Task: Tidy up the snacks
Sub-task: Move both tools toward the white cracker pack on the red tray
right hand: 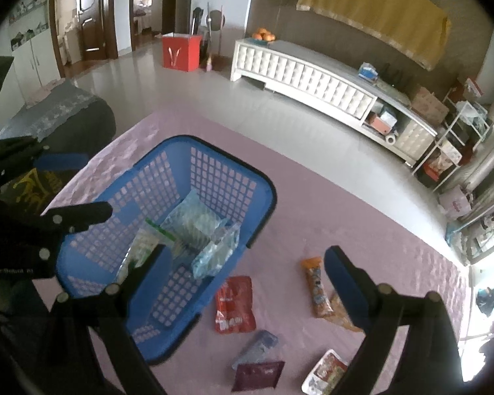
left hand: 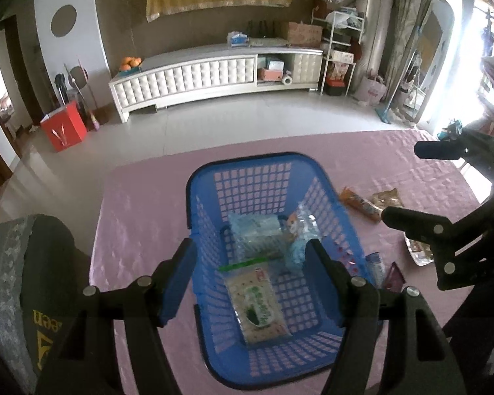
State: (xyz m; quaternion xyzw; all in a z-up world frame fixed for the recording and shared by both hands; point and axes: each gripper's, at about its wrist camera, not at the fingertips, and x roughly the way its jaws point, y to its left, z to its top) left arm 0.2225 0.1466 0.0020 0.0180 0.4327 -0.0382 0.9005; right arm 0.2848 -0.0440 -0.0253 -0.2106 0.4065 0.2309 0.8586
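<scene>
Packets (left hand: 258,302) inside blue basket (left hand: 247,164)

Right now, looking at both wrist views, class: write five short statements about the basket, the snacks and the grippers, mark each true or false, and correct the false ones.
1. The basket is blue. True.
2. The basket is empty. False: packets lie inside, including a green-labelled packet.
3. A red packet lies outside the basket on the pink cloth. True.
4. The right gripper holds a packet. False: its jaws are open and empty.
5. The left gripper is shut. False: it is open above the basket.
</scene>
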